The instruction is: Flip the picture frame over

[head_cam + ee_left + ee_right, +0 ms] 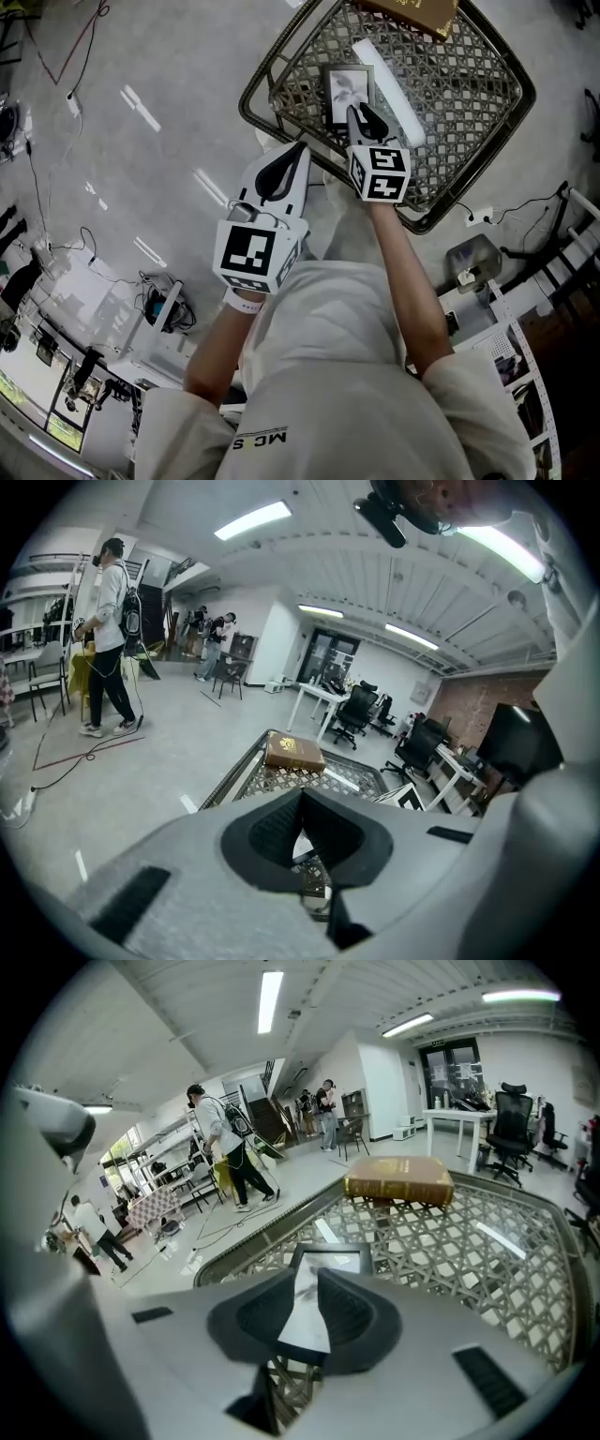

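The picture frame, dark-rimmed with a grey photo facing up, lies flat on the lattice table top. My right gripper hangs over the frame's near edge with its jaws apart. In the right gripper view the photo shows through the gap of the right gripper, and neither pad presses on it. My left gripper hovers at the table's near-left rim, apart from the frame. In the left gripper view the left gripper has its fingertips together with nothing between them.
A brown book lies at the table's far edge. A white strip rests beside the frame. The table's curved rim runs along the left. Cables and a shelf rack are on the floor; people stand farther off.
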